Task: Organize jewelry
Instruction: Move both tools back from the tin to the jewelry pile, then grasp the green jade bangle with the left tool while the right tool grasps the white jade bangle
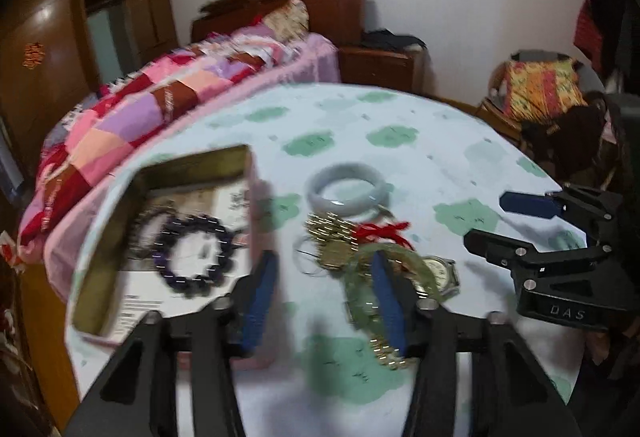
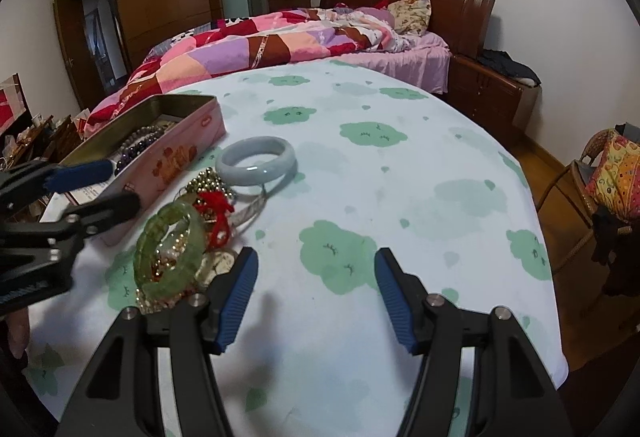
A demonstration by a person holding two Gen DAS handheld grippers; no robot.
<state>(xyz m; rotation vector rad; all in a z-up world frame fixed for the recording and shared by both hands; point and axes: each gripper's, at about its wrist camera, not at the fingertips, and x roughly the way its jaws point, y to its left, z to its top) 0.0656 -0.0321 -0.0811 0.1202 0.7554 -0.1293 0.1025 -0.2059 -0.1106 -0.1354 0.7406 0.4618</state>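
The right gripper (image 2: 316,293), black arms with ribbed blue pads, stood spread over bare cloud-printed cloth (image 2: 400,165), pinching nothing. The left gripper (image 1: 326,301) also gaped, holding nothing; the translucent green bangle (image 2: 168,249) lay at nine o'clock beside a smooth grey bangle (image 2: 256,161). At ten o'clock sat the pink tin (image 2: 168,153) holding purple beads (image 1: 192,253); "DAS" marked a gripper body.

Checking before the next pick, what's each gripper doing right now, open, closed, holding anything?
Left gripper: open, nothing held, jaws over the green bangle.
Right gripper: open, empty, over the tablecloth.
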